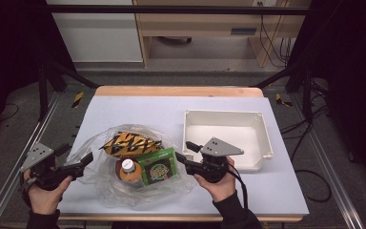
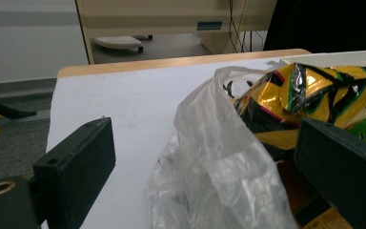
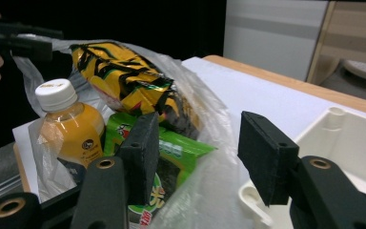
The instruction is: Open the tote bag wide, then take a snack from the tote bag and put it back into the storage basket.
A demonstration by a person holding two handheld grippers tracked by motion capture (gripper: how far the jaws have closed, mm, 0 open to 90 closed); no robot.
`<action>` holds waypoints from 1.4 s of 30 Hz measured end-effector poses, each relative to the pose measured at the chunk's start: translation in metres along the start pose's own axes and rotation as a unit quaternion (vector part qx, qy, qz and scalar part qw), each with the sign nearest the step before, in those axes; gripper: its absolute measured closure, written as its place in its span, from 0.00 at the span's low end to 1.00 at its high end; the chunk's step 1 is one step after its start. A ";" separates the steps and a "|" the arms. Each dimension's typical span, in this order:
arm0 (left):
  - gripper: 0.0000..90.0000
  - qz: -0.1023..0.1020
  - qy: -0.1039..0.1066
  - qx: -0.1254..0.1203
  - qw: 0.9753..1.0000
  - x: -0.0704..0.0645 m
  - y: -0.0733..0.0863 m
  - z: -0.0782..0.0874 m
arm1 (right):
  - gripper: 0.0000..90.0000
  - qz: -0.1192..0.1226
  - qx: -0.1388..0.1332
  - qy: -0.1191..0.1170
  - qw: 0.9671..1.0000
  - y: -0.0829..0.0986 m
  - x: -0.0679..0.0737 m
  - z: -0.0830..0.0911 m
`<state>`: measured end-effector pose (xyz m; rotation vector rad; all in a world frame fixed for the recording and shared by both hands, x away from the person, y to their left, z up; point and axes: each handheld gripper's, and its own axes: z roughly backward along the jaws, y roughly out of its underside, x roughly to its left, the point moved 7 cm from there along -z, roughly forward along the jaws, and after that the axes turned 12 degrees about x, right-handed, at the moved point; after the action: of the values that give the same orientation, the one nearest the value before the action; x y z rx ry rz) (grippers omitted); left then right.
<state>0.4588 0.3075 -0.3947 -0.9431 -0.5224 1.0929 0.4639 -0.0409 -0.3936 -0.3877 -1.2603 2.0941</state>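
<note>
Grippers flank a clear plastic bag (image 1: 124,183) of snacks at the near left of the white table (image 1: 138,107).

The left gripper (image 1: 86,160), held at the near left edge, has its jaws spread wide on either side of the bag's crumpled left rim, as the left gripper view shows, without pinching it. The right gripper (image 1: 185,151), just right of the bag, is likewise released, its jaws apart with the bag's right edge between them in the right gripper view. Inside the bag lie a yellow-and-black striped snack packet (image 1: 128,144) on the far side, an orange drink bottle (image 1: 127,172) with a white cap, and a green packet (image 1: 159,167) to its right. A white tray (image 1: 267,136) sits just right of the right gripper.
</note>
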 end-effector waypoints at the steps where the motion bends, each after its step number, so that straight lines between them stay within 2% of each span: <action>1: 0.07 -0.001 -0.002 0.001 1.000 0.001 -0.002 -0.001 | 0.55 0.004 0.009 -0.003 1.000 0.000 0.003 -0.009; 4: 0.08 -0.003 -0.007 0.001 1.000 0.001 -0.004 -0.003 | 0.55 0.004 0.027 -0.011 1.000 0.003 0.007 -0.024; 5: 0.08 -0.005 -0.007 0.003 1.000 0.000 -0.003 -0.004 | 0.55 0.004 0.027 -0.011 1.000 0.003 0.007 -0.024; 7: 0.09 -0.013 -0.017 0.010 1.000 -0.001 0.000 -0.007 | 0.56 0.014 0.047 -0.019 0.999 0.009 0.011 -0.037; 10: 0.13 -0.014 -0.015 0.015 1.000 -0.001 0.004 -0.012 | 0.56 0.017 0.070 -0.019 0.997 0.017 0.011 -0.049; 12: 0.15 -0.015 -0.013 0.017 1.000 -0.001 0.006 -0.013 | 0.55 0.015 0.076 -0.016 0.997 0.020 0.009 -0.052; 13: 0.22 -0.018 -0.011 0.019 1.000 -0.001 0.008 -0.015 | 0.55 0.010 0.080 -0.012 0.997 0.024 0.005 -0.056; 17: 0.32 -0.025 -0.003 0.035 0.999 -0.004 0.018 -0.023 | 0.53 0.003 0.088 -0.009 0.996 0.033 0.001 -0.060; 21: 0.34 -0.029 -0.003 0.040 0.999 -0.005 0.021 -0.027 | 0.52 0.001 0.090 -0.009 0.996 0.036 0.000 -0.061; 25: 0.36 -0.029 -0.002 0.041 0.999 -0.003 0.024 -0.030 | 0.51 -0.003 0.081 -0.017 0.997 0.035 0.000 -0.062; 31: 0.53 -0.018 0.019 0.054 0.998 0.000 0.030 -0.034 | 0.46 -0.006 0.096 -0.036 0.995 0.038 0.001 -0.077; 33: 0.60 -0.017 0.020 0.058 0.998 0.000 0.032 -0.035 | 0.46 -0.004 0.098 -0.039 0.994 0.038 0.001 -0.080; 36: 0.70 -0.011 0.025 0.070 0.997 0.001 0.036 -0.037 | 0.57 -0.006 0.091 -0.055 0.994 0.037 0.004 -0.084; 37: 0.74 -0.011 0.025 0.070 0.997 0.001 0.036 -0.037 | 0.57 -0.006 0.091 -0.055 0.994 0.037 0.004 -0.084; 38: 0.77 -0.014 0.023 0.075 0.997 0.001 0.038 -0.038 | 0.67 -0.001 0.091 -0.052 0.994 0.036 0.005 -0.080; 40: 0.80 -0.012 0.025 0.076 0.997 0.000 0.039 -0.039 | 0.69 0.001 0.092 -0.050 0.995 0.036 0.005 -0.079; 41: 0.81 -0.014 0.024 0.079 0.996 0.000 0.040 -0.039 | 0.75 0.005 0.090 -0.051 0.995 0.035 0.005 -0.073; 42: 0.81 -0.013 0.023 0.081 0.996 0.000 0.040 -0.040 | 0.77 0.008 0.088 -0.050 0.995 0.035 0.005 -0.070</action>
<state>0.4688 0.2980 -0.4500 -0.8146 -0.4012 1.0713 0.4859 -0.0020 -0.4580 -0.2188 -1.1193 2.2419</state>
